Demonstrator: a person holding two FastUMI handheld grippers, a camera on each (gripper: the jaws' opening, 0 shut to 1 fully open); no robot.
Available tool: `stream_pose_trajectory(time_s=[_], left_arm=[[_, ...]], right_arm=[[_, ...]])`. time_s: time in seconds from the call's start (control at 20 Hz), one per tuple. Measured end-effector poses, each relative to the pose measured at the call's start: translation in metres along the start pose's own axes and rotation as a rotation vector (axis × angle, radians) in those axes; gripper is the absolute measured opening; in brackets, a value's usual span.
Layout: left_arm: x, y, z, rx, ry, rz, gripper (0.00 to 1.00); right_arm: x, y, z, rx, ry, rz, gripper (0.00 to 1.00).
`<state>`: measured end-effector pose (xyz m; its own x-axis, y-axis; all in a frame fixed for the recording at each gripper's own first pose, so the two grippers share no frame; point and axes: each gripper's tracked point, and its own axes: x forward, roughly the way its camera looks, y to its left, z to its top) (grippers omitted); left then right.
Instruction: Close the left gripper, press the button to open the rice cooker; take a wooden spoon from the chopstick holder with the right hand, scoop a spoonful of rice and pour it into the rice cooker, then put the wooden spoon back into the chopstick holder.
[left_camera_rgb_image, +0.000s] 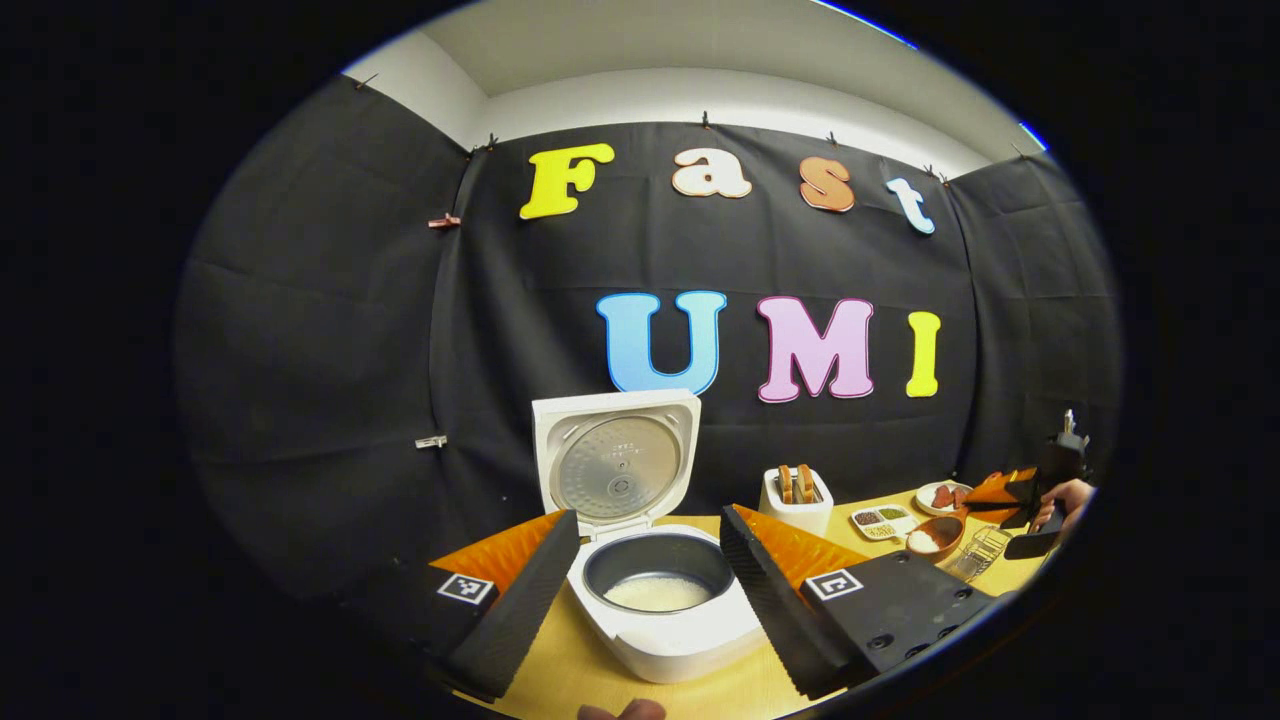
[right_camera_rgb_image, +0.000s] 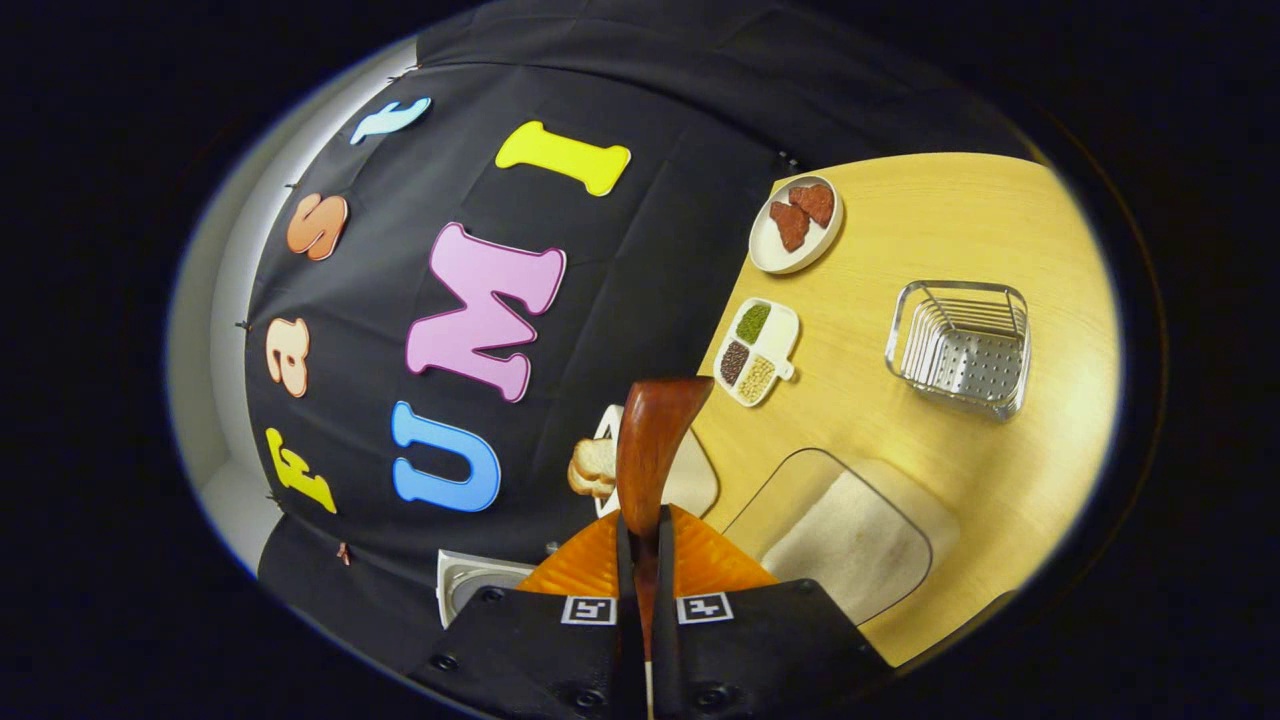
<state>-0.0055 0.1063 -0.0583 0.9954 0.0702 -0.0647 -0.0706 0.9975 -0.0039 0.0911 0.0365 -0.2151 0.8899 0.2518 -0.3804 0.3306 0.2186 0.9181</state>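
Left gripper view: rice cooker (left_camera_rgb_image: 660, 600) at front on the table (left_camera_rgb_image: 560, 670), lid (left_camera_rgb_image: 615, 462) raised behind its pot; toaster (left_camera_rgb_image: 797, 497) to its right, then compartment dish (left_camera_rgb_image: 882, 520), bowl (left_camera_rgb_image: 936, 537), plate (left_camera_rgb_image: 942, 496) and wire holder (left_camera_rgb_image: 980, 552).

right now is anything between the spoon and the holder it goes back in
nothing visible does. the right gripper clamps the spoon, and bare table lies between it and the holder. the divided dish sits low, off to one side.
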Motion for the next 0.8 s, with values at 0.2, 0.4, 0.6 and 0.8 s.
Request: stream_pose_trajectory(time_s=[0.2,0.4,0.6,0.8], left_arm=[[-0.001,0.014,-0.003,-0.004,-0.007,0.015,0.97],[-0.005,0.035,-0.007,-0.003,-0.012,0.044,0.97],[-0.012,0.048,-0.017,-0.023,0.007,0.061,0.98],[-0.02,0.058,-0.026,-0.027,0.022,0.081,0.98]], right_arm=[[0.0,0.053,-0.029,0.025,0.034,0.075,0.07],[0.013,0.096,-0.072,-0.013,0.085,0.105,0.07],[0.036,0.139,-0.123,-0.031,0.152,0.148,0.07],[0.059,0.166,-0.168,-0.068,0.181,0.175,0.07]])
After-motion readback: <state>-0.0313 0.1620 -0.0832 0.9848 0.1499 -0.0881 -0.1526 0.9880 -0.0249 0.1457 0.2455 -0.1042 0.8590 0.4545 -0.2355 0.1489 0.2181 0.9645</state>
